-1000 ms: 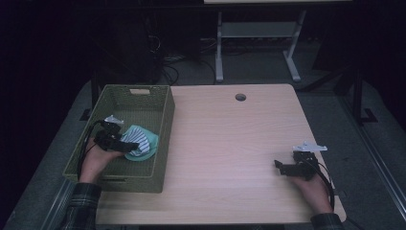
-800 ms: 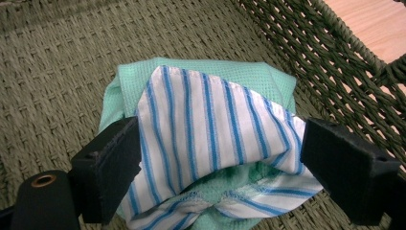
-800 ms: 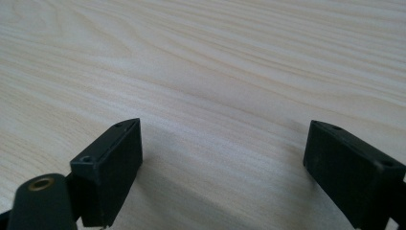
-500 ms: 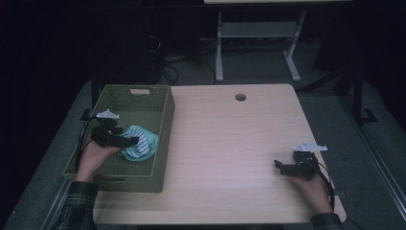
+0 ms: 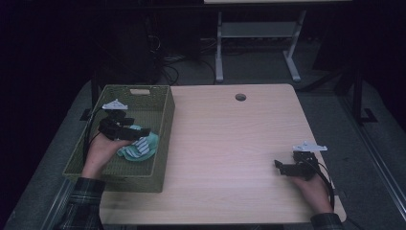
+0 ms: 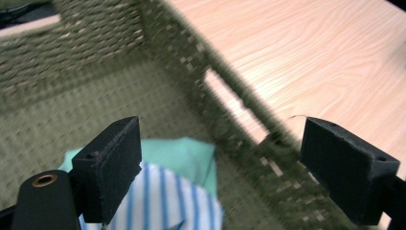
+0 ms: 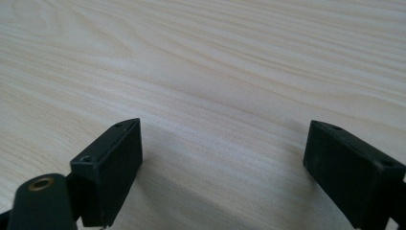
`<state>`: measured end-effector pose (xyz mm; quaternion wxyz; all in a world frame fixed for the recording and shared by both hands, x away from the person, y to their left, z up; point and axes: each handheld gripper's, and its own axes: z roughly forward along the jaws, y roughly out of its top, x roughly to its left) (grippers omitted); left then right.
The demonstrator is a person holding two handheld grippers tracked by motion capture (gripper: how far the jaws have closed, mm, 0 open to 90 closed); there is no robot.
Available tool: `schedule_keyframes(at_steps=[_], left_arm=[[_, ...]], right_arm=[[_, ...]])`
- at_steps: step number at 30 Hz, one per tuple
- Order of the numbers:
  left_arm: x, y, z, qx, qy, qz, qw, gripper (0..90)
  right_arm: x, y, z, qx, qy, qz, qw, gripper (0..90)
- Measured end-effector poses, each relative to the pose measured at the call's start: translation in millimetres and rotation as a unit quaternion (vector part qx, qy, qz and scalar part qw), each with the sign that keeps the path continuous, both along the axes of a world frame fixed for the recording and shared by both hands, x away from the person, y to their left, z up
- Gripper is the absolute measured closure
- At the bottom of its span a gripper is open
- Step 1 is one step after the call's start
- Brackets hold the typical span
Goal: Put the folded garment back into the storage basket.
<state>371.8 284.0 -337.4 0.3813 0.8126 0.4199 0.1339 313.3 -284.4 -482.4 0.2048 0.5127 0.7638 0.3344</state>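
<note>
A green woven basket [image 5: 160, 139] stands on the left part of the wooden table [image 5: 230, 143]. Inside it lies a bundle of mint-green and blue-striped cloth [image 5: 140, 147]. My left gripper [image 5: 143, 132] hovers over the basket just above the cloth, jaws wide apart and empty; in the left gripper view the cloth [image 6: 177, 191] lies below the jaws, by the basket's wall [image 6: 230, 120]. My right gripper [image 5: 278, 166] rests low over the table's right front part, open, with bare wood [image 7: 225, 96] between its jaws.
A round cable hole [image 5: 240, 97] sits near the table's far edge. Behind the table stand a white metal frame [image 5: 253, 43] and loose cables [image 5: 172, 62] on the dark floor.
My left gripper has risen from the cloth in the basket and shifted slightly toward the far end. The cloth stays in the basket. The right gripper has not moved.
</note>
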Motion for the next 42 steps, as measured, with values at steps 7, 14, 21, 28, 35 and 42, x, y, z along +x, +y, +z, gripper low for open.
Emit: schedule_keyframes(at_steps=[7,14,21,28,35,42], left_arm=[[-1.9,-20.5,10.2,-0.012,-0.009,-0.021,0.9997,13.6],[-8.7,-47.4,20.1,-0.025,-0.021,-0.051,0.9982,13.6],[-14.0,-75.8,24.0,-0.032,-0.031,-0.08,0.9958,13.6],[-17.5,-103.4,23.3,-0.032,-0.034,-0.111,0.9927,13.6],[-18.0,-124.5,14.8,-0.035,-0.028,-0.129,0.9906,13.6],[-19.4,-145.8,4.1,-0.032,-0.029,-0.146,0.9884,13.5]], right_arm=[[0.0,0.0,0.0,0.0,0.0,0.0,1.0,12.7],[0.0,0.0,0.0,0.0,0.0,0.0,1.0,12.7],[0.0,0.0,0.0,0.0,0.0,0.0,1.0,12.7],[0.0,0.0,0.0,0.0,0.0,0.0,1.0,12.7],[0.0,0.0,0.0,0.0,0.0,0.0,1.0,12.7],[0.0,0.1,0.1,0.0,0.0,0.0,1.0,12.7]])
